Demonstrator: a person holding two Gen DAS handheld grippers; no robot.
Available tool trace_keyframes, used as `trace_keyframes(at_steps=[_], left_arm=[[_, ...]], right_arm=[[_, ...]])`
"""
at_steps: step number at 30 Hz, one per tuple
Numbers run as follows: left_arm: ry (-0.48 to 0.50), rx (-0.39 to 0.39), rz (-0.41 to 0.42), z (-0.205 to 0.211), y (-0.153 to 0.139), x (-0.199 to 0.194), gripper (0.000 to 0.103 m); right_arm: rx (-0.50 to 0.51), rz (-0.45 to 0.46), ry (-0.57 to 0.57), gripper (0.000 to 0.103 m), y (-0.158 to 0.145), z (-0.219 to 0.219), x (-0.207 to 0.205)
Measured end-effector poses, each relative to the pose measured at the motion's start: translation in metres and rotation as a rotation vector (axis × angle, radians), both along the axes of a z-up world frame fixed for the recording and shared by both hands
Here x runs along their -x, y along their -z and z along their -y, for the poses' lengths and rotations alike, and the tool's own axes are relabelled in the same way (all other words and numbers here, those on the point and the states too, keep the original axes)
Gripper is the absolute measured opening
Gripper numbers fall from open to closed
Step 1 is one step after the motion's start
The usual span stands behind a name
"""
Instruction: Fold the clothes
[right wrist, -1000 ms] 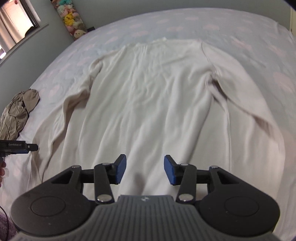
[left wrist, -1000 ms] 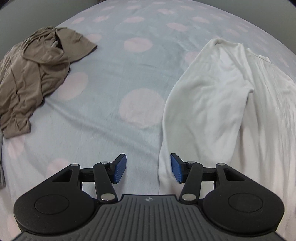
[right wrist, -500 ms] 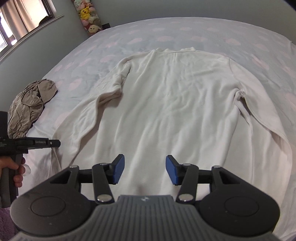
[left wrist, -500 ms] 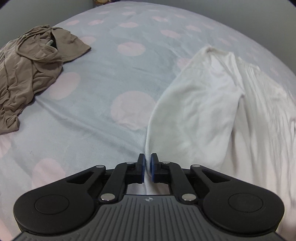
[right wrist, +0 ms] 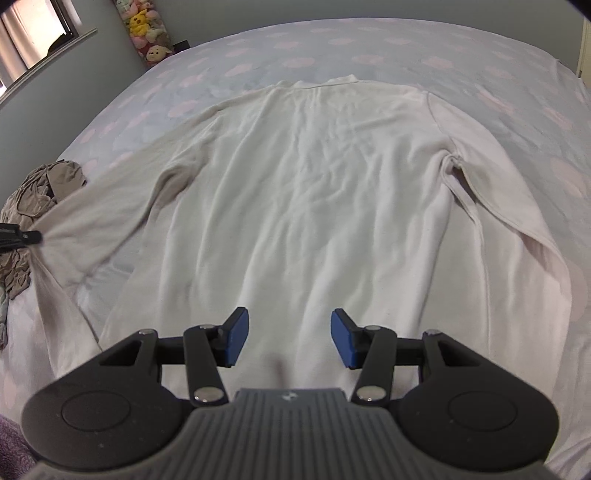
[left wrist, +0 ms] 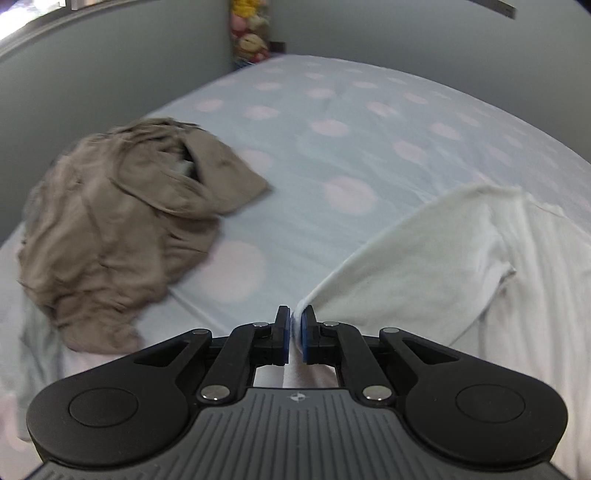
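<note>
A white long-sleeved top (right wrist: 314, 177) lies flat on the bed, neck at the far end. My left gripper (left wrist: 294, 334) is shut on the end of its left sleeve (left wrist: 413, 251) and holds it lifted and pulled out sideways; its tip shows at the left edge of the right wrist view (right wrist: 22, 236). My right gripper (right wrist: 286, 338) is open and empty, hovering over the lower middle of the top. The right sleeve (right wrist: 498, 192) lies along the body.
A crumpled brown garment (left wrist: 122, 229) lies on the bed left of the sleeve, also in the right wrist view (right wrist: 33, 199). The bedsheet (left wrist: 351, 122) is pale blue with pink dots. Grey walls and stuffed toys (right wrist: 147, 33) stand at the far corner.
My left gripper closed on the sleeve end, then lifted and pulled it outward to the left, stretching the sleeve. My right gripper stayed open over the hem area.
</note>
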State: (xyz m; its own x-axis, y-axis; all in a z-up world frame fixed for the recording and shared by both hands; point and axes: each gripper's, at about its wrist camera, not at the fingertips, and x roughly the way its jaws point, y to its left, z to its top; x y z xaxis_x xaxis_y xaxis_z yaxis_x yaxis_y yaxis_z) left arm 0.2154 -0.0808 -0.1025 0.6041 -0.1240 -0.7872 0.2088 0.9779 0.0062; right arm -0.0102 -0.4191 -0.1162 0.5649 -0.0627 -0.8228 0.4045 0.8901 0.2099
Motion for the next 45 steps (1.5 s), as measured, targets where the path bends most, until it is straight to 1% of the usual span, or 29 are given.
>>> trace_keyframes(at_steps=[1,3,6,7,8,11,13,15,18,20,22,24,25,26,29,31,34,36,37,38,39,43,45], left_arm=[[-0.011,-0.004,0.004,-0.005,0.002,-0.004,0.002],[-0.034,-0.013,0.011,-0.015,0.007,-0.011,0.002],[-0.014,-0.023,0.031,-0.020,0.020,-0.016,0.002],[-0.012,-0.033,0.028,-0.020,0.025,-0.017,0.004],[-0.013,-0.047,0.024,-0.019,0.030,-0.017,0.007],[-0.027,-0.102,0.013,-0.016,0.043,-0.014,0.019],[-0.045,-0.136,0.012,-0.016,0.049,-0.011,0.035],[-0.070,-0.135,0.026,-0.017,0.048,-0.007,0.043],[-0.083,-0.132,0.073,-0.012,0.038,0.004,0.050],[-0.040,-0.150,0.117,-0.002,0.031,0.012,0.053],[0.017,-0.172,0.139,0.012,0.030,0.019,0.056],[0.076,-0.193,0.156,0.025,0.030,0.026,0.056],[0.106,-0.203,0.164,0.032,0.030,0.030,0.056],[0.132,-0.205,0.167,0.038,0.031,0.033,0.056],[0.197,-0.195,0.157,0.054,0.039,0.041,0.056],[0.238,-0.183,0.145,0.061,0.044,0.045,0.056],[0.282,-0.185,0.126,0.071,0.052,0.049,0.056],[0.303,-0.199,0.116,0.077,0.058,0.051,0.056],[0.311,-0.208,0.111,0.079,0.061,0.052,0.056],[0.318,-0.214,0.108,0.081,0.063,0.053,0.056],[0.322,-0.216,0.104,0.082,0.065,0.054,0.056],[0.329,-0.217,0.090,0.082,0.069,0.055,0.056],[0.329,-0.218,0.085,0.082,0.070,0.055,0.056]], right_arm=[[0.002,-0.004,0.003,0.053,0.000,0.001,0.001],[0.007,-0.013,0.010,0.053,0.000,0.004,0.002],[0.019,-0.021,0.009,0.053,-0.002,0.007,0.004],[0.024,-0.024,0.009,0.053,-0.002,0.008,0.005],[0.028,-0.025,0.012,0.053,-0.003,0.010,0.006],[0.041,-0.030,0.026,0.054,-0.004,0.016,0.008],[0.052,-0.036,0.041,0.054,-0.004,0.022,0.010],[0.067,-0.043,0.053,0.054,-0.004,0.028,0.013],[0.117,-0.054,0.071,0.054,-0.004,0.040,0.019],[0.150,-0.067,0.098,0.054,-0.003,0.053,0.024],[0.179,-0.080,0.134,0.054,-0.002,0.067,0.029],[0.207,-0.086,0.171,0.054,-0.003,0.082,0.036],[0.222,-0.093,0.192,0.056,-0.002,0.090,0.039],[0.235,-0.099,0.218,0.059,-0.001,0.099,0.042],[0.245,-0.119,0.287,0.059,0.005,0.125,0.053],[0.251,-0.140,0.303,0.059,0.012,0.136,0.057],[0.230,-0.151,0.310,0.059,0.023,0.145,0.064],[0.198,-0.168,0.311,0.053,0.033,0.147,0.067],[0.183,-0.182,0.311,0.037,0.038,0.147,0.068],[0.168,-0.196,0.311,0.019,0.043,0.146,0.069],[0.157,-0.208,0.307,0.012,0.048,0.146,0.070],[0.222,-0.243,0.298,0.001,0.052,0.145,0.073],[0.253,-0.265,0.317,0.000,0.050,0.151,0.076]])
